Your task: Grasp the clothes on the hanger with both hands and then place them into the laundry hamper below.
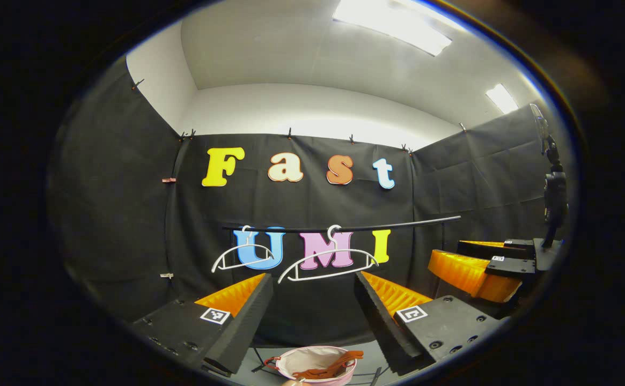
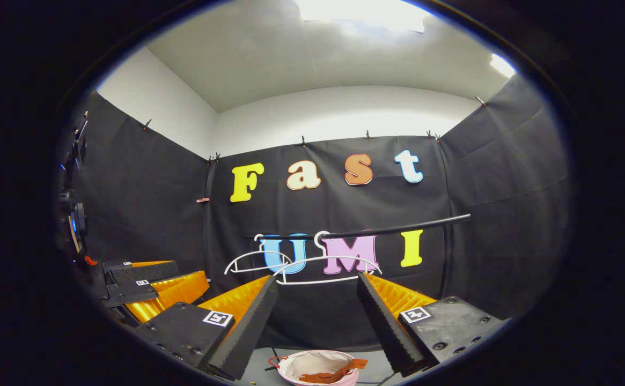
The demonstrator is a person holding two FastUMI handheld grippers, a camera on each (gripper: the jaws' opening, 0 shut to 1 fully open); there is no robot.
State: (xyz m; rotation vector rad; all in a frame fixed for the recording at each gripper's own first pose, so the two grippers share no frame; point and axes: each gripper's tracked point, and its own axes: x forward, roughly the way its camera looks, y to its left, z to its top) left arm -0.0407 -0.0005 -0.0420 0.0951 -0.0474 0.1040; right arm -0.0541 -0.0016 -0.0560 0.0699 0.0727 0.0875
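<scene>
Two hangers (image 1: 325, 262): white, bare, on the black rail (image 1: 344, 228) ahead of you.
Clothes (image 1: 328, 367): a crumpled orange-brown piece lying inside the hamper.
Hamper (image 1: 315, 356): pale pink, round, low between your fingers.
Left hand-held gripper (image 1: 312, 311): spread wide, holding nothing.
Right hand-held gripper (image 2: 315, 316): spread wide, holding nothing.

Each gripper carries two long wedge-shaped fingers (image 1: 248, 316) of black ribbed foam backed by bright orange ridged plastic. They sit on matte black blocks (image 2: 449, 327) studded with dark round screws, and each block bears a small white square tag (image 1: 215, 315) printed with a black pattern. In the left gripper view, the other gripper (image 1: 478, 271) shows the same orange-and-black build with white tags.
</scene>
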